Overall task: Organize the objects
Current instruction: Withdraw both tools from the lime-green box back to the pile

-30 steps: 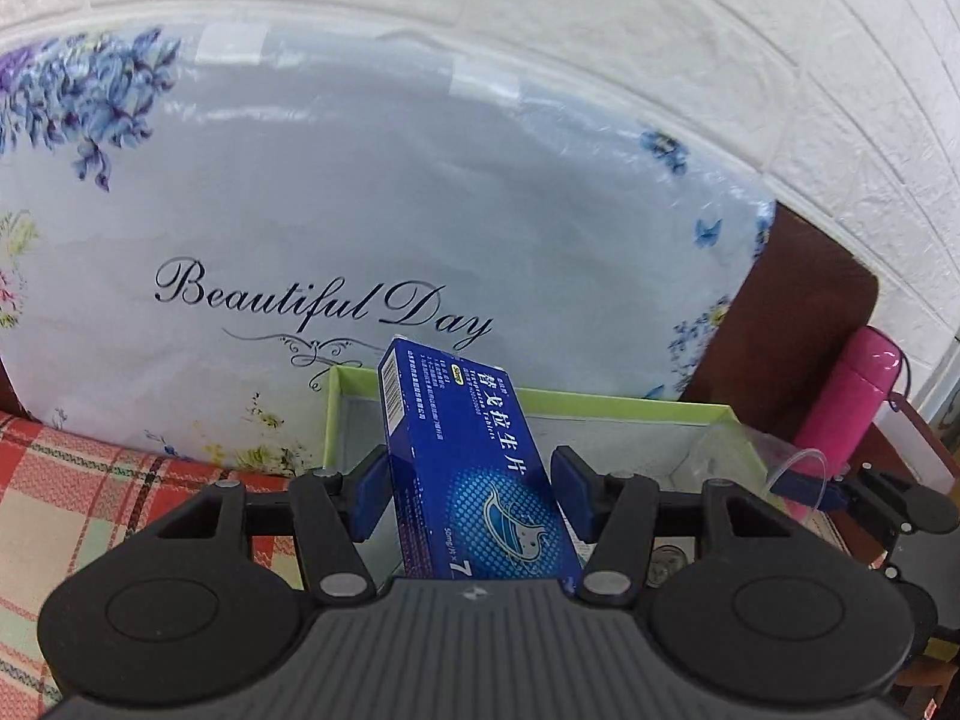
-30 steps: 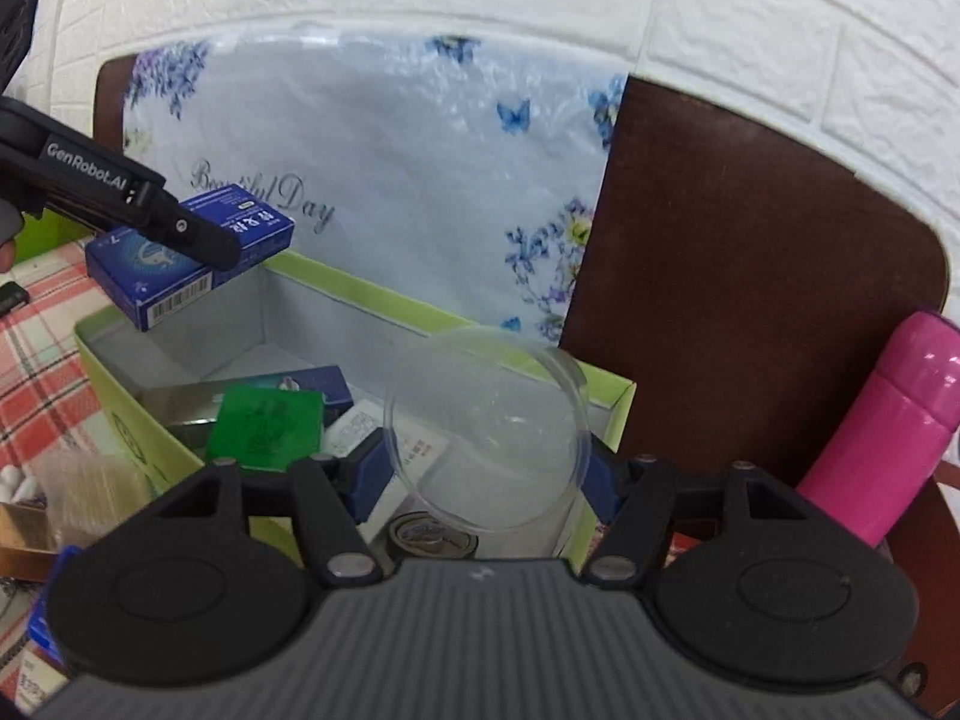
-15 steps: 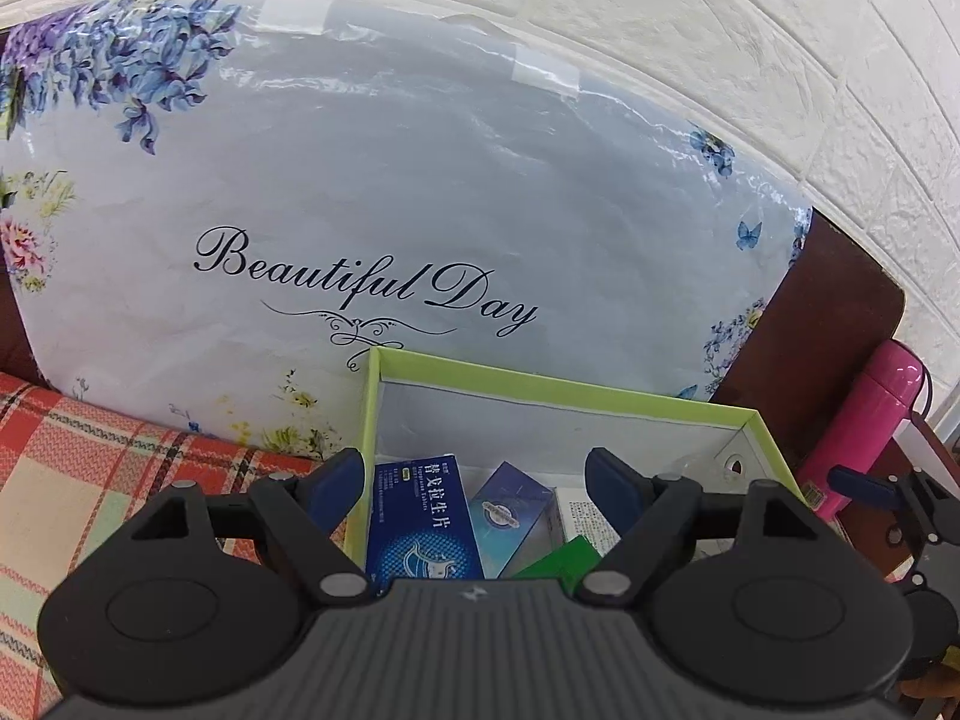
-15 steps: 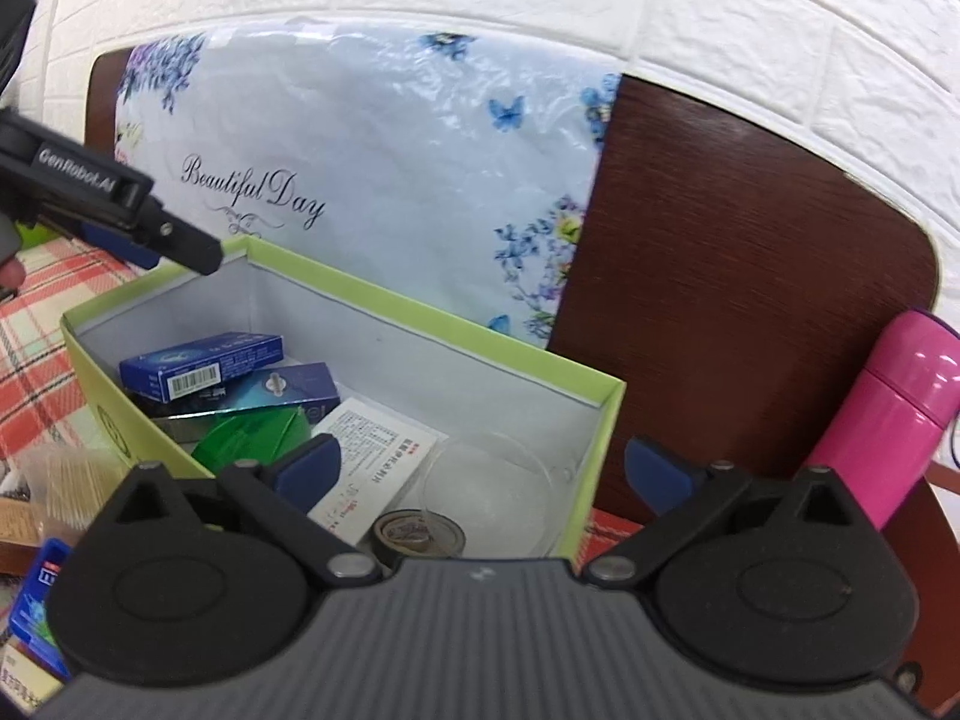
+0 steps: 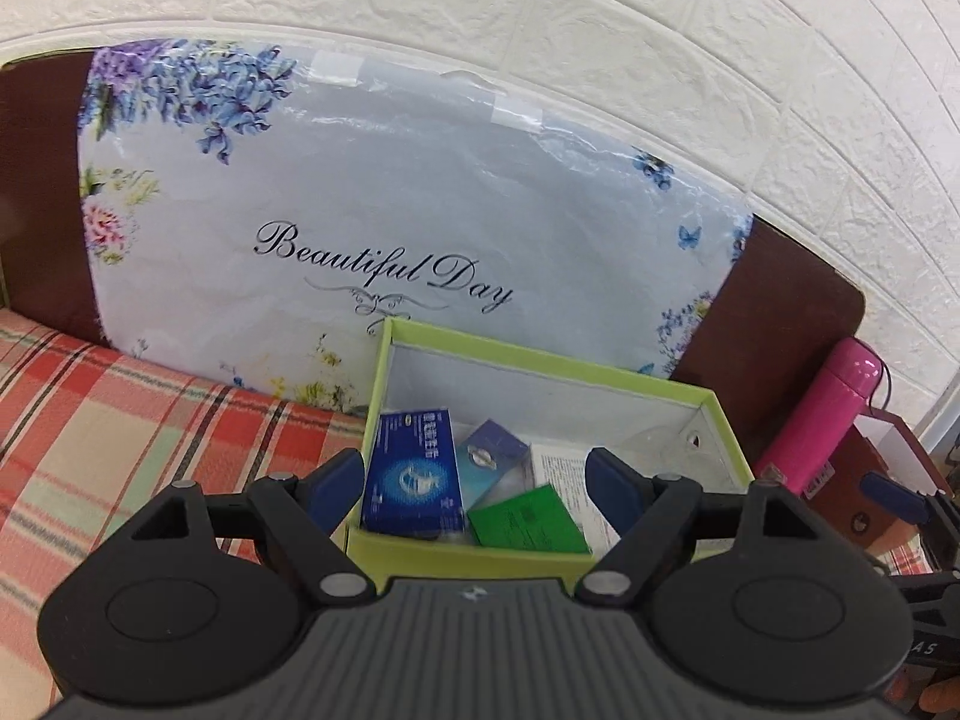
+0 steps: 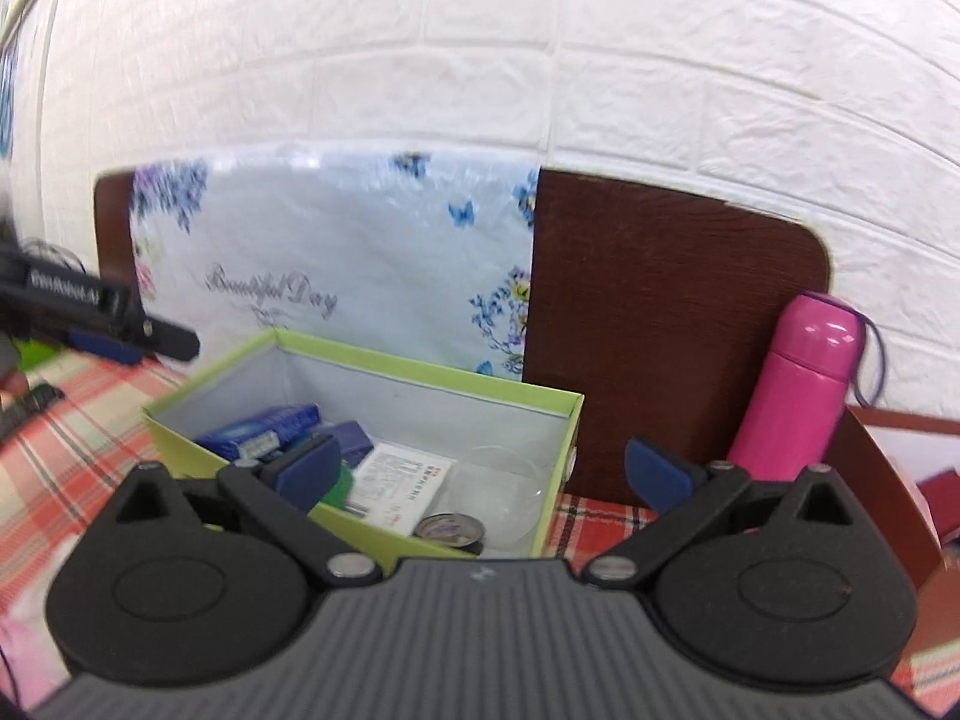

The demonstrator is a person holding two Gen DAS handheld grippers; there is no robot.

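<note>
Box: green cardboard box (image 5: 543, 555) stood open on the plaid cloth (image 5: 120, 450), its far side near the floral "Beautiful Day" bag (image 5: 384, 228).
Contents, left part: blue medicine carton (image 5: 414, 474) lay flat by the left wall; a smaller blue-violet carton (image 5: 493, 461) sat just right of it, and a green packet (image 5: 528, 519) lay nearer, against the front wall.
Contents, right part: white printed leaflet (image 6: 399, 483) lay in the middle; a round metal tin (image 6: 450, 531) and a clear glass dish (image 6: 501, 495) sat at the right end.
Left claw: left claw (image 5: 477, 483) was spread wide above the near-left of the box, nothing between its blue pads (image 5: 339, 480).
Right claw: right claw (image 6: 483, 474) stood wide apart over the near-right corner, gripping nothing.
Backdrop: dark brown board (image 6: 666, 324) leaned on the white brick wall (image 6: 480, 42) behind the bag.
Right side: pink thermos flask (image 6: 801, 384) stood upright, right of the box and apart from it.
</note>
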